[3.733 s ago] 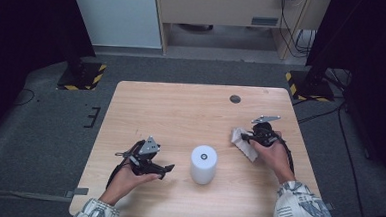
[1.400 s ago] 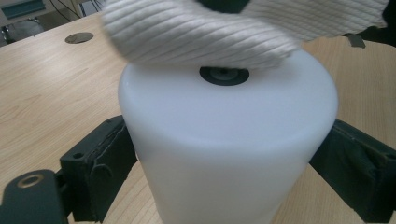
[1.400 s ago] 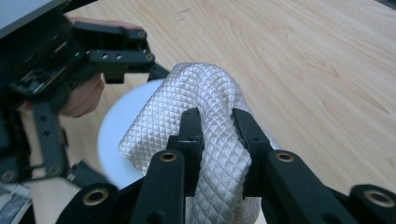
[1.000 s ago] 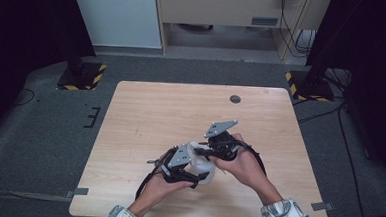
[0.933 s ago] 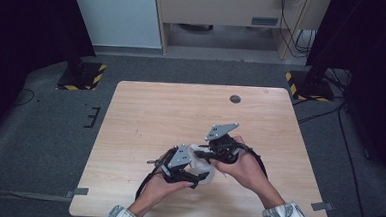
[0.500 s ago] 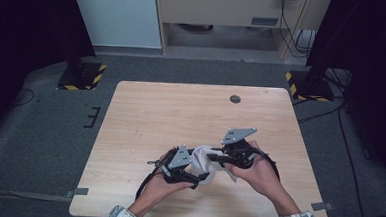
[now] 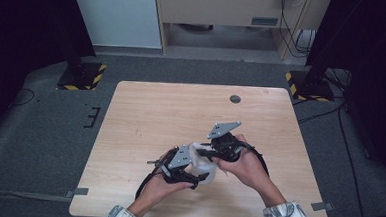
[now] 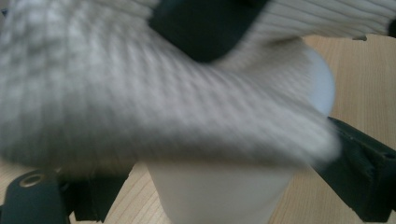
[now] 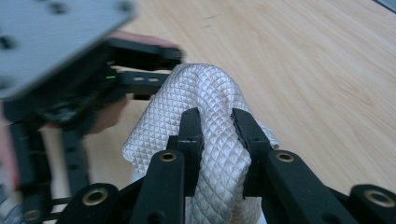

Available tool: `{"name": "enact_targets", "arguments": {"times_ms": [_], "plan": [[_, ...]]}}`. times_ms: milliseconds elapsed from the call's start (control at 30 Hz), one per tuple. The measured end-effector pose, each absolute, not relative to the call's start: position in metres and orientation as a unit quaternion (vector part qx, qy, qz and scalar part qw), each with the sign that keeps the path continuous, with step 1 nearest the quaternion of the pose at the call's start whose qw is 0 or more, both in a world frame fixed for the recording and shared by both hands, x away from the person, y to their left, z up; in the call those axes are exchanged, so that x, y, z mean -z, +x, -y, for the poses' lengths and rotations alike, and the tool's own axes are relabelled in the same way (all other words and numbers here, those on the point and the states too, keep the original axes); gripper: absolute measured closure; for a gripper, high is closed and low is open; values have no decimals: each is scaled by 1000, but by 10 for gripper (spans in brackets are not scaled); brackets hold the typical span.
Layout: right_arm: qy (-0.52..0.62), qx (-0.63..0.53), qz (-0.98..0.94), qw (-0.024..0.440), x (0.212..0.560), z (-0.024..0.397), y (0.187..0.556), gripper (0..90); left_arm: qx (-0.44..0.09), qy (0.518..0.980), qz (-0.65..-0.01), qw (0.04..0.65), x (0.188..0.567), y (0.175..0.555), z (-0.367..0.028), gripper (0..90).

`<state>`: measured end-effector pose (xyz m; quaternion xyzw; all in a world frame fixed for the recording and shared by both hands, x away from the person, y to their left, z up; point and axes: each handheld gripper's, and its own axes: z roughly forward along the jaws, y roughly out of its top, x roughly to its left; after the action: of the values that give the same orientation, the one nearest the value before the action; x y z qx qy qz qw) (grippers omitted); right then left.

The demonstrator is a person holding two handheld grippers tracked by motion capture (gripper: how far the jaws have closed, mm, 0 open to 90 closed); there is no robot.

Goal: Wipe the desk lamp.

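Note:
A white cylinder is held just above the table's near middle, with my left gripper shut on its sides. In the left gripper view the cylinder sits between the black fingers, and a white ribbed cloth drapes over its top. My right gripper is shut on that cloth and presses it against the cylinder from the right. The quilted cloth is bunched between the right gripper jaws, with the left gripper's body just behind it.
The wooden table has a small dark round disc near its far edge. Grey floor surrounds the table, with black stands with yellow-striped bases at both far corners.
Earlier the cylinder stood on the table with the grippers apart. Now the left holds it. Within the last second the right gripper swung right with the cloth, then came back left.

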<state>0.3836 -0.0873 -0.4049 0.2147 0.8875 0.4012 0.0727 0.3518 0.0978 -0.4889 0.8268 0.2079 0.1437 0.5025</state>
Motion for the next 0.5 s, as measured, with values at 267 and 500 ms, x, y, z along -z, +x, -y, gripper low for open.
{"name": "enact_targets", "arguments": {"times_ms": [267, 500], "plan": [[243, -422, -870, 76, 408, 115, 386, 754, -144, 828, -207, 501, 488, 351, -100, 106], [288, -442, -846, 74, 417, 151, 398, 753, -146, 825, -204, 506, 488, 350, -102, 199]]}}
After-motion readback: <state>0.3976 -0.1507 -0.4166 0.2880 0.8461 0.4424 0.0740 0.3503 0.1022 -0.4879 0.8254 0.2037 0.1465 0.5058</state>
